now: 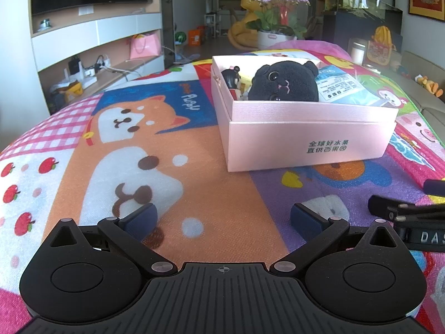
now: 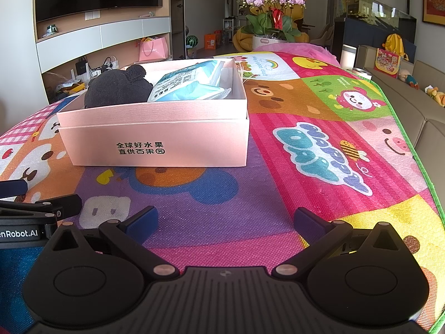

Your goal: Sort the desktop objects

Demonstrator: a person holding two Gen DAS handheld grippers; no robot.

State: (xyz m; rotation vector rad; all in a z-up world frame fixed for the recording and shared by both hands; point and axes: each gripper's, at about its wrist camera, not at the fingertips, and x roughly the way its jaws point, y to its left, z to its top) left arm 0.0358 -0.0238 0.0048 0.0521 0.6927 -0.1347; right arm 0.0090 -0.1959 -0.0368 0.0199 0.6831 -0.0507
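A pink box (image 1: pixel 306 142) (image 2: pixel 155 139) stands open on the cartoon mat. Inside lie a black plush toy (image 1: pixel 283 82) (image 2: pixel 116 87), a small dark-haired figurine (image 1: pixel 232 79) at the left, and a blue-and-white packet (image 1: pixel 345 86) (image 2: pixel 189 83) at the right. My left gripper (image 1: pixel 224 218) hovers open over the mat, short of the box, with nothing between its fingers. My right gripper (image 2: pixel 225 220) is open too, empty, in front of the box's right half. Each gripper shows at the edge of the other's view.
The colourful play mat (image 2: pixel 319 153) covers the table. A potted orchid (image 2: pixel 271 19) stands at the far end. A sofa (image 2: pixel 417 111) with toys runs along the right, a TV wall with shelves along the left.
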